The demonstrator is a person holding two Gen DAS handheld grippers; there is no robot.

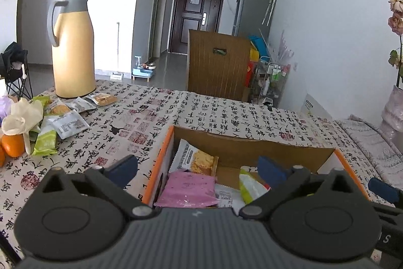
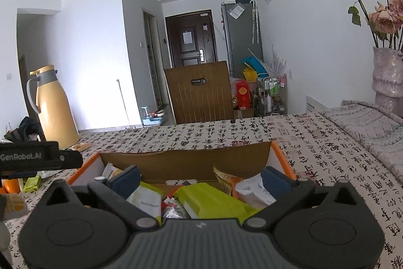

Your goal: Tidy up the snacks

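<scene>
An orange-edged cardboard box [image 1: 252,146] sits on the table and holds several snack packets, among them a pink packet [image 1: 189,189] and a biscuit packet [image 1: 195,159]. My left gripper [image 1: 199,168] is open and empty, above the box's near left part. In the right wrist view the same box [image 2: 186,160] holds a green packet [image 2: 214,201] and a white packet [image 2: 252,189]. My right gripper [image 2: 201,179] is open and empty above the box. More loose snack packets [image 1: 68,122] lie on the table at the left.
A yellow thermos jug [image 1: 73,47] stands at the table's far left. Oranges [image 1: 12,144] and a crumpled bag lie at the left edge. A vase of dried roses [image 2: 388,72] stands at the right. A wooden chair back [image 1: 217,64] is behind the table.
</scene>
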